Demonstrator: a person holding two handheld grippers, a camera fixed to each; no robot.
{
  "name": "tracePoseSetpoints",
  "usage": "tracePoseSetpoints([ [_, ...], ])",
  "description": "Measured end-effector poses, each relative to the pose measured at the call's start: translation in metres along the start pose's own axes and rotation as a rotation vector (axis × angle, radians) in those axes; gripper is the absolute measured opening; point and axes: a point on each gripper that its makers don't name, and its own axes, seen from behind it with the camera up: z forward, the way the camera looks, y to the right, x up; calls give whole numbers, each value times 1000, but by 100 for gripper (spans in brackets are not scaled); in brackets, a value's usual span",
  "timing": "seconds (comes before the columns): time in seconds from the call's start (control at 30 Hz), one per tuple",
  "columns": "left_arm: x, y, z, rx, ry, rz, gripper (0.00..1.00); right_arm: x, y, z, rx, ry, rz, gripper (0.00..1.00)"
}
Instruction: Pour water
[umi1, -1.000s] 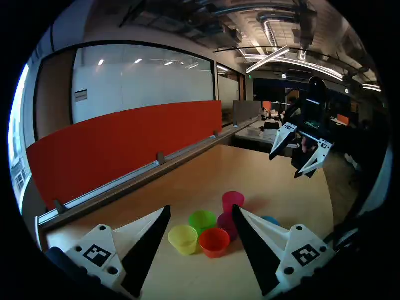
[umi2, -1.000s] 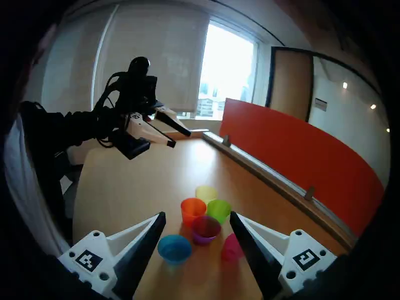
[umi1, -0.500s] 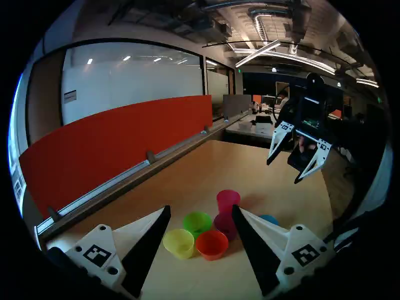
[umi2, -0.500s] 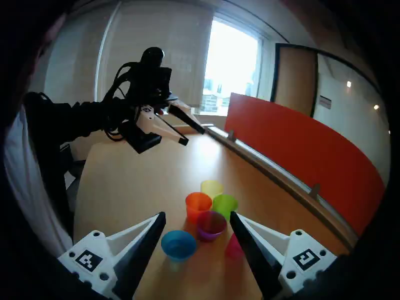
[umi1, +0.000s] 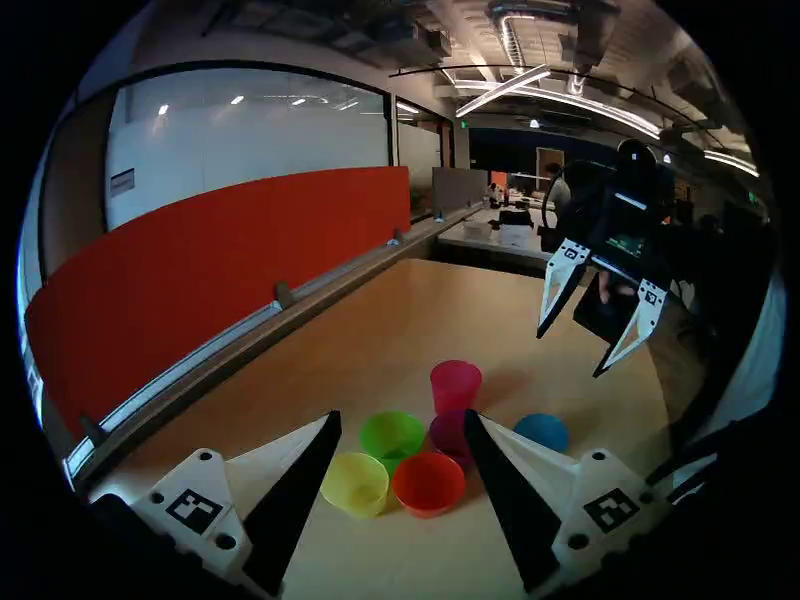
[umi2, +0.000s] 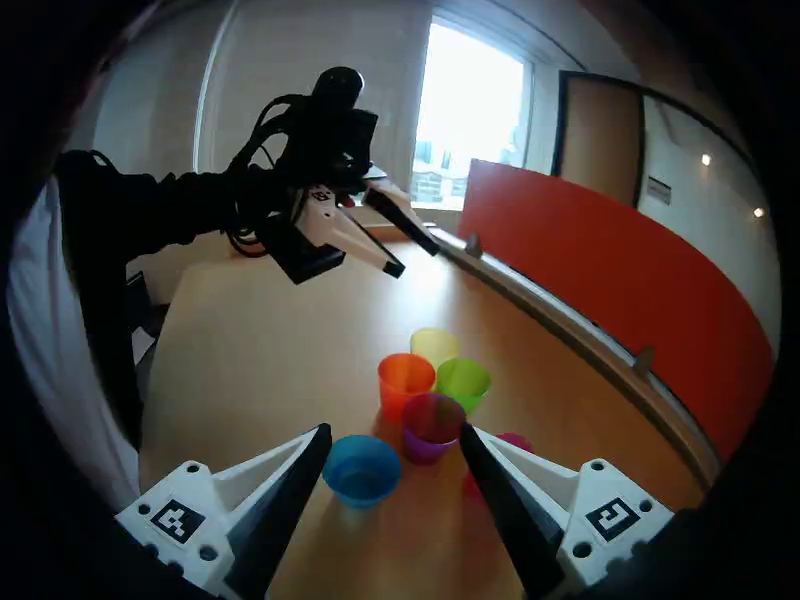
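The left claw (umi1: 401, 415) hangs over a pale wooden table (umi1: 440, 310) with its two fingers spread wide and nothing held between them. Just ahead of it and lower down stands a tight cluster of small plastic cups. The yellow cup (umi1: 355, 483) and the orange cup (umi1: 428, 482) are nearest its tips, with the green cup (umi1: 392, 435) right behind them. The purple cup (umi1: 450, 432) is half hidden by the claw's right finger, and the pink cup (umi1: 455, 385) stands upright beyond it. The blue cup (umi1: 541, 432) sits a little apart, outside that right finger. I cannot tell whether any of them holds water. Farther off, past the cups and up in the air, the right claw (umi1: 570, 352) points down towards them, its fingers also parted and empty. From behind that right claw (umi2: 394, 428), the blue cup (umi2: 360, 470) is the closest, sitting between its fingers, and the purple cup (umi2: 432, 425) is just beside the right fingertip. Orange (umi2: 405, 378) and green (umi2: 463, 382) stand beyond, and yellow (umi2: 435, 345) is farthest. The pink cup (umi2: 515, 440) is mostly blocked by the right finger. Across the cluster the left claw (umi2: 415, 260) is held aloft by a dark sleeve (umi2: 150, 215). A long orange divider (umi1: 200, 270) edges the table on the left claw's left, with a glass wall (umi1: 250, 130) above it. A bright window (umi2: 470, 120) lies ahead of the right claw.
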Motion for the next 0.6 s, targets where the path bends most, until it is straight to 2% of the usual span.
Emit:
tracePoseSetpoints([
  [0.6, -27, 0, 26, -61, -72, 28, 90, -34, -13, 31, 74, -62, -7, 100],
])
